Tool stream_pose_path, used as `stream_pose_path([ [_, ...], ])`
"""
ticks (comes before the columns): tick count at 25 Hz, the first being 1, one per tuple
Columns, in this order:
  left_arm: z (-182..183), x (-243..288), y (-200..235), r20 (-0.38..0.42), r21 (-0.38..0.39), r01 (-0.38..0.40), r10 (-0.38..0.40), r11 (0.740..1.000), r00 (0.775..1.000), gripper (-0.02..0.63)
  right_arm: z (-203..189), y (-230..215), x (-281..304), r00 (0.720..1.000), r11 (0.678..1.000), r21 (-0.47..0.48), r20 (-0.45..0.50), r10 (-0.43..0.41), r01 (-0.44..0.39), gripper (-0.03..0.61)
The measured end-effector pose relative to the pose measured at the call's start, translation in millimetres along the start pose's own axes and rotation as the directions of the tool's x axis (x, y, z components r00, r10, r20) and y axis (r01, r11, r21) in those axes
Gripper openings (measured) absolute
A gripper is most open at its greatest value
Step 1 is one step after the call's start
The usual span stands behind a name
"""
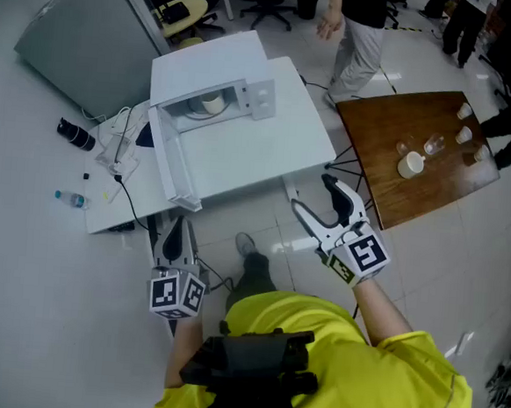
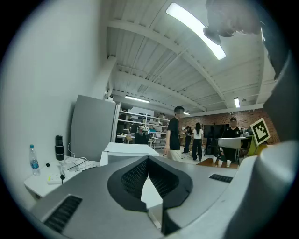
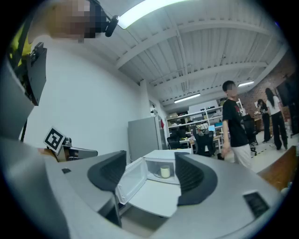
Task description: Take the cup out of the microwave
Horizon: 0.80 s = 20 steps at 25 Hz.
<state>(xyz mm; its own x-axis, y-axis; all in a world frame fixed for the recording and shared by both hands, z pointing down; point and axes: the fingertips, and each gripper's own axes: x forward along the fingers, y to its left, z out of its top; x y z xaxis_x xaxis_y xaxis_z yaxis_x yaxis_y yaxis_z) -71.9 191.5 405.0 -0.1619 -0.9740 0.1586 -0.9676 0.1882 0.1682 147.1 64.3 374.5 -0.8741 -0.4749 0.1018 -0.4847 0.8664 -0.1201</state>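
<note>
The white microwave stands on a white table with its door swung wide open toward me. A pale cup sits inside the cavity. In the right gripper view the cup shows far off between the spread jaws. My right gripper is open and empty, short of the table's near right corner and well away from the cup. My left gripper hangs below the door's front edge, shut with nothing in it; its pads meet at the tips.
A brown wooden table with several small cups stands to the right. A person stands behind the microwave table. A grey cabinet is at the far left. A black bottle, a water bottle and cables lie left of the microwave.
</note>
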Motion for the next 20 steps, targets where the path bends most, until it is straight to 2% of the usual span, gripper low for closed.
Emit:
stream_pose_path([
  [1, 6.6, 15.9, 18.1, 0.004, 0.001, -0.006, 0.006, 1.000, 1.000, -0.006, -1.1, 0.2, 30.9, 1.000, 1.000, 0.002, -0.001, 0.007, -0.007, 0.366],
  [6, 34.4, 70.7, 98.6, 0.007, 0.021, -0.038, 0.038, 0.999, 0.999, -0.006, -15.7, 4.0, 176.7, 0.998, 0.999, -0.019, -0.042, 0.037, -0.038, 0.368],
  [8, 37.8, 87.8, 121.9, -0.003, 0.017, -0.043, 0.043, 0.999, 0.999, -0.006, -30.3, -2.4, 228.6, 0.997, 0.999, -0.031, -0.076, 0.033, -0.036, 0.434],
  [10, 38.0, 106.5, 142.6, -0.009, -0.012, -0.049, 0.049, 0.999, 0.999, -0.006, -48.6, -12.9, 280.4, 0.995, 0.999, -0.031, -0.094, 0.019, -0.022, 0.436],
  [14, 31.1, 138.4, 168.2, -0.063, 0.006, -0.044, 0.045, 0.999, 0.997, -0.006, -119.1, -32.4, 378.0, 0.984, 0.999, -0.037, -0.176, 0.003, -0.009, 0.436],
  [15, 28.3, 146.5, 173.0, -0.078, 0.012, -0.043, 0.044, 0.999, 0.996, -0.006, -141.4, -37.2, 403.3, 0.980, 0.999, -0.044, -0.198, -0.004, -0.004, 0.500],
  [16, 24.3, 153.7, 177.2, -0.093, 0.016, -0.043, 0.045, 0.999, 0.995, -0.006, -164.6, -43.5, 428.0, 0.975, 0.999, -0.052, -0.220, -0.019, 0.007, 0.515],
  [20, 1.3, 175.9, 185.1, -0.166, 0.023, -0.041, 0.044, 0.999, 0.985, -0.006, -235.0, -79.3, 514.9, 0.959, 0.993, -0.081, -0.267, -0.099, 0.080, 0.515],
])
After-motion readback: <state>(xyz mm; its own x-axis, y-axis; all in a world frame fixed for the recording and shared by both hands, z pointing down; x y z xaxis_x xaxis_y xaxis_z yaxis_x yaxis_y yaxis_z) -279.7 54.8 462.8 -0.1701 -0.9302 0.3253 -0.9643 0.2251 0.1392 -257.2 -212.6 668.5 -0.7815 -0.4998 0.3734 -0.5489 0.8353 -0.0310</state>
